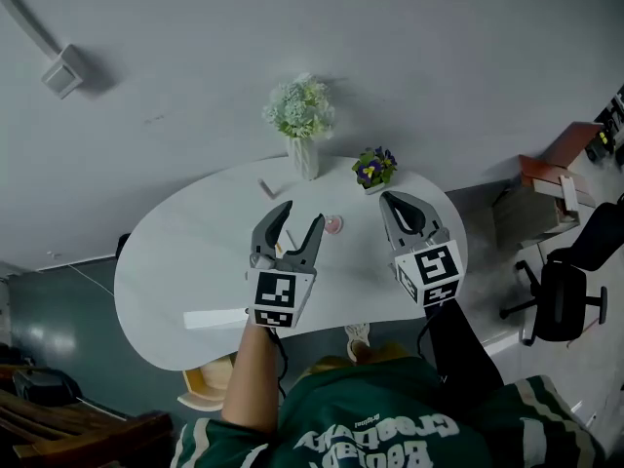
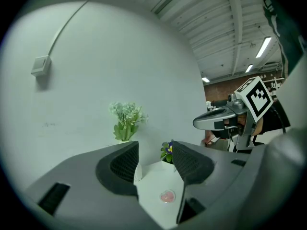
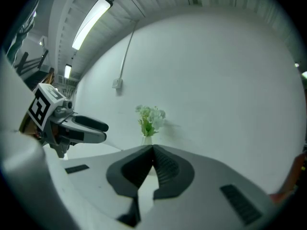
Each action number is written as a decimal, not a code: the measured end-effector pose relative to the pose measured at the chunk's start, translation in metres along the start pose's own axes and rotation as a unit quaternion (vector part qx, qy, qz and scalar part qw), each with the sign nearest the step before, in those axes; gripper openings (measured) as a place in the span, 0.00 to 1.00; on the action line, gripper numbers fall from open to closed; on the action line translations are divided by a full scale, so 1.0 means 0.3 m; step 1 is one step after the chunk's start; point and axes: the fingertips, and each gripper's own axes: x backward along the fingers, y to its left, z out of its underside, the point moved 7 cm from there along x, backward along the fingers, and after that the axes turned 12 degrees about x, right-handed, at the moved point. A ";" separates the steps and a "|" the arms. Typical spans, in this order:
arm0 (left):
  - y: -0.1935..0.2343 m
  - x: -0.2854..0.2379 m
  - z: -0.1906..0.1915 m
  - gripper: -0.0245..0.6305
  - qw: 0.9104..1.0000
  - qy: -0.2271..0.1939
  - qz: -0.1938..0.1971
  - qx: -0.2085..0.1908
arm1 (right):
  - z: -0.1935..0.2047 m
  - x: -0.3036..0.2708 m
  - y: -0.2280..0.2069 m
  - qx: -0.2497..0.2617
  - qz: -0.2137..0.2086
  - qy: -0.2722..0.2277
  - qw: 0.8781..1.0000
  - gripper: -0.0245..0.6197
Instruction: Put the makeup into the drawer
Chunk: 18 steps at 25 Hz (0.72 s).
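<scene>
Makeup: a small pink heart-shaped compact point(image 1: 333, 225), lying flat on the table, free of both grippers.
Position: just beside the right-hand jaw of the left gripper, between the two grippers. In the left gripper view it shows on the tabletop through the gap between the jaws.
Left gripper point(image 1: 300, 214): jaws spread, with nothing between the pads; held above the table.
Right gripper point(image 1: 390, 201): jaws pressed together at the tips, gripping nothing; held near the table's right end.
Table point(image 1: 185, 252): white, oval, set against a grey wall.
Vase of pale flowers point(image 1: 300, 115): upright at the table's far edge.
Small pot of purple flowers point(image 1: 374, 168): to the right of the vase, beyond the compact.
White strip point(image 1: 216, 318): at the table's near edge, left of the left gripper's marker cube.
</scene>
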 end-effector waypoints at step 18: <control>0.027 -0.323 0.346 0.54 0.972 0.226 0.069 0.013 | 0.169 -0.152 -0.052 -0.009 -0.044 0.046 0.998 0.05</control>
